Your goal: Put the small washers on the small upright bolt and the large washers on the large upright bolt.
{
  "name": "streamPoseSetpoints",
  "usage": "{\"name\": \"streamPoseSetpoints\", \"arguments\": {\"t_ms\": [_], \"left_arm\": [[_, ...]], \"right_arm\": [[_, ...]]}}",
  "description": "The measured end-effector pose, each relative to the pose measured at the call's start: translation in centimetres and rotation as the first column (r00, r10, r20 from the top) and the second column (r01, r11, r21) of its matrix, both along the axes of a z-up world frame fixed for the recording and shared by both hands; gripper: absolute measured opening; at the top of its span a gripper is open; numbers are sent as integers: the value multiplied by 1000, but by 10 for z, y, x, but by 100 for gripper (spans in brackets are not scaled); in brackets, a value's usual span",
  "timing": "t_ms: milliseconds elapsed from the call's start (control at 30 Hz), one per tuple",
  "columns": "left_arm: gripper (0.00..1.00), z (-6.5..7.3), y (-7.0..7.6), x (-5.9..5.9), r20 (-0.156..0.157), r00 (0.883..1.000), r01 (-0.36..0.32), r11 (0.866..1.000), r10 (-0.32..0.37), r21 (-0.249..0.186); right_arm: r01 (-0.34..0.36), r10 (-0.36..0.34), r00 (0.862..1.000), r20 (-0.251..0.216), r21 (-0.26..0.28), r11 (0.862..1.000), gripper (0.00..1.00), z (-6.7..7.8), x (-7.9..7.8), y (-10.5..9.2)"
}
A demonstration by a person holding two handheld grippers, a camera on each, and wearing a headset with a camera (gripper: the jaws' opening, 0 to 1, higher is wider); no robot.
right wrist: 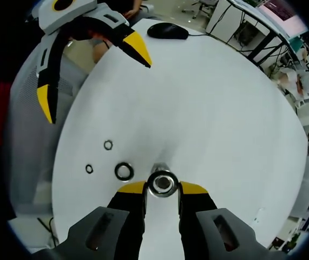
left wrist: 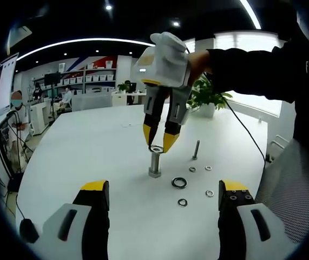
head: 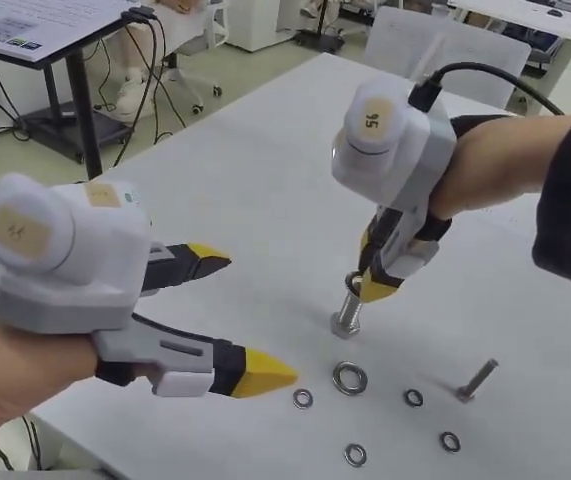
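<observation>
While right gripper (head: pixel 366 286) pinches large washer (right wrist: pixel 162 182) by rim atop large bolt (head: pixel 346 317), left gripper (head: pixel 250 316) spread; washer likely stiff, light, slippery.

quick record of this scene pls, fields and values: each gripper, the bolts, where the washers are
right gripper: fingers shut on a large silver metal washer, held at the top of the large upright steel bolt
left gripper: open, holding nothing, above the near edge of the white table
second large washer: flat on the table beside the large bolt
small silver washers: four, loose on the table
small upright bolt: standing, no washer seen on it
</observation>
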State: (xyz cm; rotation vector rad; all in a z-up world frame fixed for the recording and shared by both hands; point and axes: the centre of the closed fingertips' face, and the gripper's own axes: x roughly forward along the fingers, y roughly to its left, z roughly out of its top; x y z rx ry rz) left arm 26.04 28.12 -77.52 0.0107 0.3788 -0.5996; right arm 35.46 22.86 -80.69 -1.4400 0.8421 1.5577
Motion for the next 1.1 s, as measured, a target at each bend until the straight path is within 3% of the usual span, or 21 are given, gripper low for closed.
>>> {"name": "streamPoseSetpoints", "arguments": {"t_ms": [433,1100], "left_arm": [[82,-1,0,1,1,1000,-2,1000,2,-1],[81,-2,-2,0,-2,1000,-2,1000,2,-1]], "right_arm": [[11,-11,1000,-6,-5,1000,23,-10,6,1],[26,-26,1000,-17,-25,999,23,-37,6,1]]}}
